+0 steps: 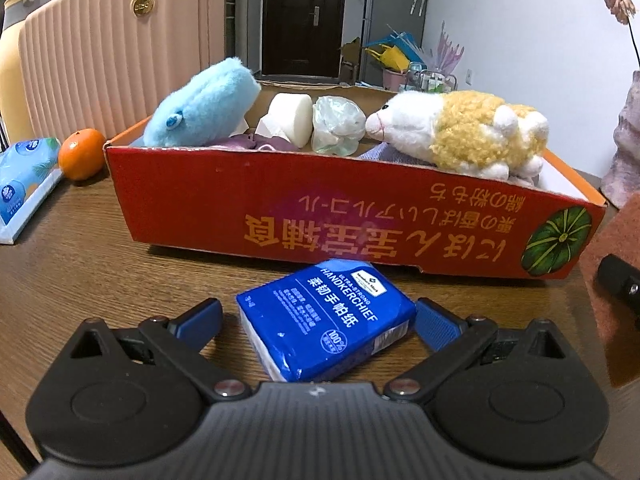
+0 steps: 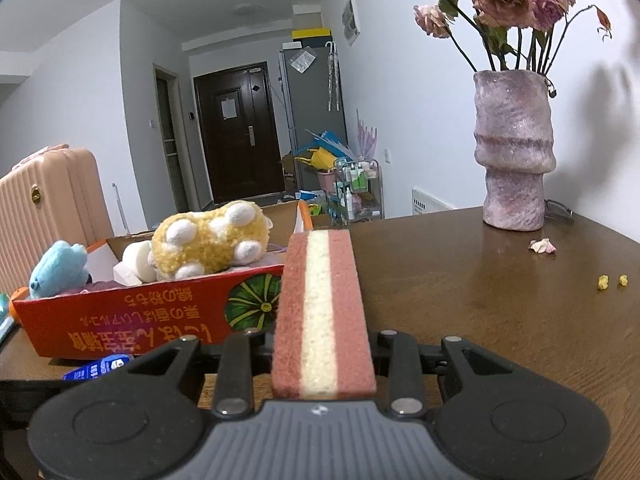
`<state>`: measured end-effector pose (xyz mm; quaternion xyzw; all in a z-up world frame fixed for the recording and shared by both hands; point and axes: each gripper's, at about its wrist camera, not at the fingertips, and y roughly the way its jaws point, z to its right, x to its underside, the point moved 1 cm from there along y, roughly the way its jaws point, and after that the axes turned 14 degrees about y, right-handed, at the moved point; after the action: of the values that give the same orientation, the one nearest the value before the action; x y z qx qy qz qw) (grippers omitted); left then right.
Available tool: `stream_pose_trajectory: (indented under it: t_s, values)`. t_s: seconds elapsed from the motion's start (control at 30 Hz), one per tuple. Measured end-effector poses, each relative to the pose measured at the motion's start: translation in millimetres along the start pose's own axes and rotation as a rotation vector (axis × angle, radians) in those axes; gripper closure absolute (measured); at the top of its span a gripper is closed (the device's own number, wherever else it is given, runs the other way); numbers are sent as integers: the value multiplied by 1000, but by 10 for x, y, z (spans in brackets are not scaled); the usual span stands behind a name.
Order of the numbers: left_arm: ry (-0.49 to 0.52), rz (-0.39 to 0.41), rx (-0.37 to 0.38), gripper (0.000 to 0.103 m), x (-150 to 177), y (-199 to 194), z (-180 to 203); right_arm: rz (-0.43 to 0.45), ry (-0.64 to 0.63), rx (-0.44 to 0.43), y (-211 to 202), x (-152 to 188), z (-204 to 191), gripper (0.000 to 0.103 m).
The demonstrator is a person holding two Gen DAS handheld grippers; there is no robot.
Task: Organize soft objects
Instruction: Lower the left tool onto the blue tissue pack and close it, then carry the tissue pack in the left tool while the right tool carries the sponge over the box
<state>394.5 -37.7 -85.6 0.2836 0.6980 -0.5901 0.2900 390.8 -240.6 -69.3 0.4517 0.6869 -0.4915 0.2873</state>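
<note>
— Blue tissue pack lies on the surface in front of the red box. Why is the left tool spread wide?

— To straddle it; its pads aren't pressing yet. The right tool is clamped on the sponge, probably waiting to drop it beside the plush toys.

A: Left wrist cam is sitting low over the table, looking slightly down, facing the box long side, close.

B: Right cam is looking along the table from the box's end, near it, toward the door.

A: Both are sharing box, door, suitcase.
</note>
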Motion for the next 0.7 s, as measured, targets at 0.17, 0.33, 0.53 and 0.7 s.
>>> stream_pose_trajectory:
  t_s: [0.17, 0.33, 0.53, 0.7]
  values:
    - [19, -4, -4, 1, 16, 19, 23, -6, 12, 0, 5, -2, 15, 73]
    - [55, 11, -7, 14, 27, 2, 66, -10, 14, -1, 8, -3, 30, 72]
    - [45, 11, 6, 15, 27, -17, 14, -14, 20, -5, 6, -1, 48, 73]
    - [42, 15, 16, 16, 17, -57, -9, -16, 28, -12, 15, -22, 76, 72]
